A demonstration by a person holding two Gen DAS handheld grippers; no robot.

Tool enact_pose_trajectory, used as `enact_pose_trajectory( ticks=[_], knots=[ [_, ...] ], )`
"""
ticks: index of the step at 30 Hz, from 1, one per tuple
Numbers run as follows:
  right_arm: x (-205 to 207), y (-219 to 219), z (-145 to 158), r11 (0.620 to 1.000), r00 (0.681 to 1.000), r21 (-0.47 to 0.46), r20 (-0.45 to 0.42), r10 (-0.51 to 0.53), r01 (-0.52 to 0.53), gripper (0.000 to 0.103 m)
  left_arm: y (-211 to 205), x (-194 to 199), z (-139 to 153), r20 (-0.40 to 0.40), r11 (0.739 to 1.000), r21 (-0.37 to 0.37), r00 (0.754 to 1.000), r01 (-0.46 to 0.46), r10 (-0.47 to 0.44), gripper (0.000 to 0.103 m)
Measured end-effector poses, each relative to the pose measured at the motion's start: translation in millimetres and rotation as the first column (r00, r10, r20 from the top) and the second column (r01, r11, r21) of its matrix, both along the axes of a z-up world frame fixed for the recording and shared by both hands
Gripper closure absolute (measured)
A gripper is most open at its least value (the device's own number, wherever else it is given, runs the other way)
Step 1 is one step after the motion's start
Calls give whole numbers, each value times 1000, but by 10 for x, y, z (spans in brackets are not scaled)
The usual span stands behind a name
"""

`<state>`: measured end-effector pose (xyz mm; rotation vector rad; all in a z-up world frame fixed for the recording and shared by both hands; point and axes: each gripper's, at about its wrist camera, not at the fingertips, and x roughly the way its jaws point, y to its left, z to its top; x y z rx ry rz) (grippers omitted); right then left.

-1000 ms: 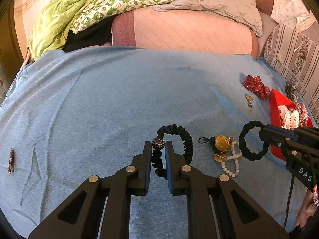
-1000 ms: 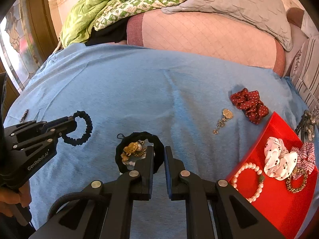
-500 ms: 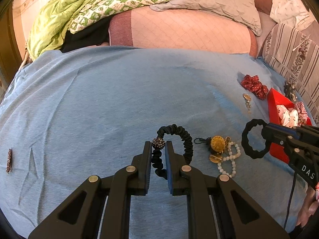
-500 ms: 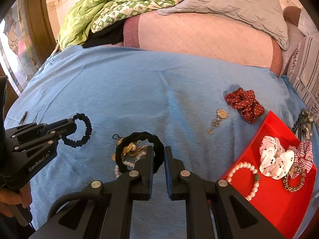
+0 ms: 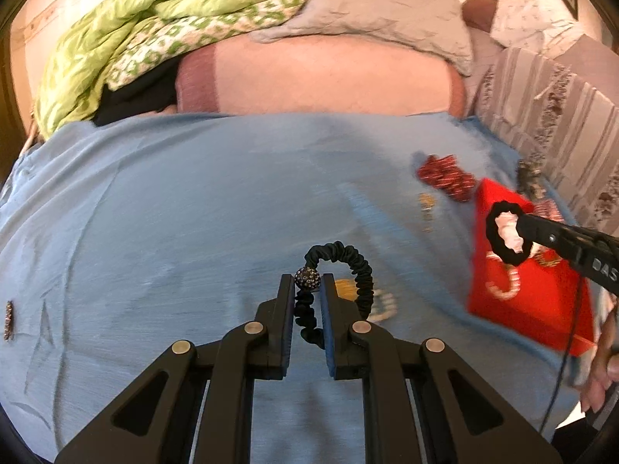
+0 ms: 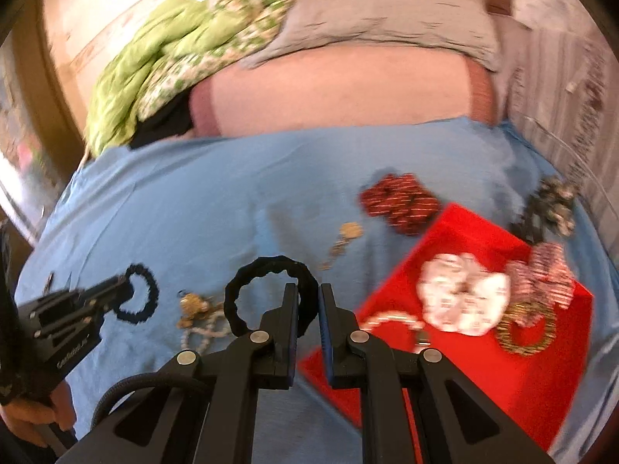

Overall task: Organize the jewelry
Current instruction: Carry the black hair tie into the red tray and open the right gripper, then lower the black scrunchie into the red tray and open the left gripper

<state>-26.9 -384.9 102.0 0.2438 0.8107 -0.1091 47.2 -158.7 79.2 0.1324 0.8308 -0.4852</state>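
Jewelry lies scattered over the blue bed sheet [image 5: 174, 212], with some of it already in the red tray [image 6: 503, 367] at the right; the left hand-held gripper [image 5: 307, 297] reaches forward low over the sheet, its fingers pinching a black scrunchie with a beaded ball [image 5: 348, 259] that arches up past the tips; the right hand-held gripper [image 6: 308, 305] is angled toward the tray, nipping a plain black scrunchie [image 6: 267, 270] by its edge, so the loop hangs off to the left of the fingers, and in the left camera that loop sits over the tray's near corner; two black scrunchies are held, one per gripper; in the tray I count one white spotted scrunchie [image 6: 464, 297], one checked red one [image 6: 541, 274], one gold bracelet [image 6: 526, 332] and one pearl bracelet [image 6: 390, 321]; on the sheet lie one dark red scrunchie [image 6: 402, 201], one small gold pendant [image 6: 344, 239], a blurred tangle of gold and pearl pieces [image 6: 197, 317], and a dark clip [image 5: 8, 319] far left; beyond are one pink pillow [image 5: 329, 73] and a green quilt [image 5: 127, 38].
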Motion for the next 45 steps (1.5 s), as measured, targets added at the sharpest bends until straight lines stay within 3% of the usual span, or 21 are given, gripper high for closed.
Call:
enact_pose_trajectory(
  ticks=[7,12,19,27,30,33,34,36,45],
  knots=[
    [-363,-916,-38,976,977,56,-15,-212,213,92,-808,-401,53,-7,989,-27,989,148,-148,90],
    [-642,-1443,-171,939,943,93,-66,-325,330,92,-1484,-727,-7,-43,962,-59,963,265,-268,90],
    [-753,-1760,-410,907,907,94,-151,-394,410,92,-2176,-1034,-252,-87,929,-15,925,370,-370,90],
    [-723,-1784,-508,894,891,99,-187,-414,436,90,-2283,-1104,-439,-99,927,42,925,372,-367,90],
    [-729,-1787,-462,892,889,92,-171,-424,443,84,-2293,-1121,-433,-89,923,48,922,381,-376,90],
    [-726,-1778,-402,889,887,78,-151,-437,451,78,-2285,-1156,-410,-73,923,59,924,380,-376,81],
    [-732,-1778,-385,887,885,76,-145,-443,456,78,-2275,-1168,-391,-62,924,61,925,378,-374,74],
    [-746,-1779,-355,882,882,81,-133,-452,464,78,-2264,-1177,-357,-40,926,67,928,372,-371,70],
    [-784,-1753,-160,874,880,97,-41,-474,475,78,-1981,-1161,-109,84,946,117,946,302,-312,70]
  ],
)
